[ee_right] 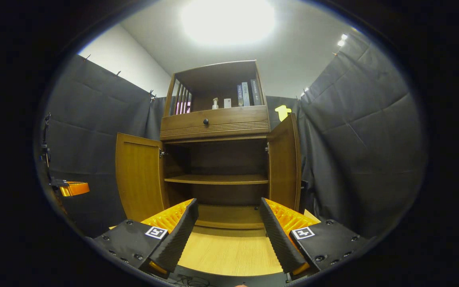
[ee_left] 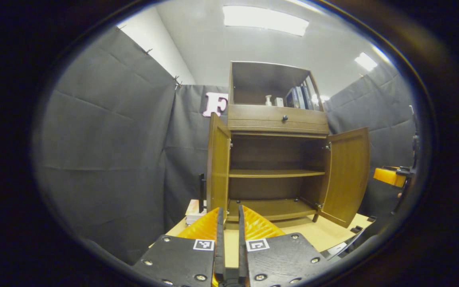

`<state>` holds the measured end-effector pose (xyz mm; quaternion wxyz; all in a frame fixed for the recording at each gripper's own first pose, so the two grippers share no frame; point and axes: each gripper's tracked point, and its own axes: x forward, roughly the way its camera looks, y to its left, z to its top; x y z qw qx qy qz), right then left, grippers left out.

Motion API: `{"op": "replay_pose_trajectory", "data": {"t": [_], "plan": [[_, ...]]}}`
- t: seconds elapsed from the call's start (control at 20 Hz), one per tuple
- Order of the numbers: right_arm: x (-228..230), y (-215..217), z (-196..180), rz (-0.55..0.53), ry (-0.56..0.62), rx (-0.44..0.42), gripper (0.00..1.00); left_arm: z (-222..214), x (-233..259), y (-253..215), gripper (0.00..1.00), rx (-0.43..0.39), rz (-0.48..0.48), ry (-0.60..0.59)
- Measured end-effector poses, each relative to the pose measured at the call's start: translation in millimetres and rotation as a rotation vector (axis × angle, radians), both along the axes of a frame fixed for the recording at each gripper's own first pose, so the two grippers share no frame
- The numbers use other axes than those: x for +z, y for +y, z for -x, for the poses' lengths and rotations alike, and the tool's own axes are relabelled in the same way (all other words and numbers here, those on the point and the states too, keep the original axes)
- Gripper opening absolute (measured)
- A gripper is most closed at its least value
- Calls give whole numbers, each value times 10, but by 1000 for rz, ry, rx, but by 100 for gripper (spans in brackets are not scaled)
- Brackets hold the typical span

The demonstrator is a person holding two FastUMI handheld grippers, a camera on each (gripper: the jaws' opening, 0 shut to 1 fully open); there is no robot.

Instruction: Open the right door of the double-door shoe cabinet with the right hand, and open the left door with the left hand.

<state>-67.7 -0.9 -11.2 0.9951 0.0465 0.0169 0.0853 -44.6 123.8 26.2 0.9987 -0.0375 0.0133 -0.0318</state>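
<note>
both doors of the shoe cabinet (ee_right: 217, 159) swung wide, right door (ee_right: 285, 163) and left door (ee_right: 138, 177) rigid wood on hinges, probably light to pull by the free edge. right gripper (ee_right: 227, 223) spread wide, holding nothing. left gripper (ee_left: 229, 223) almost closed, holding nothing.

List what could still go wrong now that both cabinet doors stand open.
1. The left door and right door swing out over the table toward both grippers; a forward move might knock one.
2. The left gripper, nearly closed, sits just in front of the left door's edge and could catch it.
3. A bump could shake the bottle and books up top.
</note>
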Motion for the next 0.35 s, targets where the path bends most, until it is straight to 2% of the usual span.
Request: {"op": "replay_pose_trajectory", "data": {"t": [0.2,0.35], "plan": [[-12,-1,21,0,10,9,97,103,20,-27,15,39,-38,-11],[1,17,35,8,7,17,98,169,-61,-49,15,47,-29,11]]}}
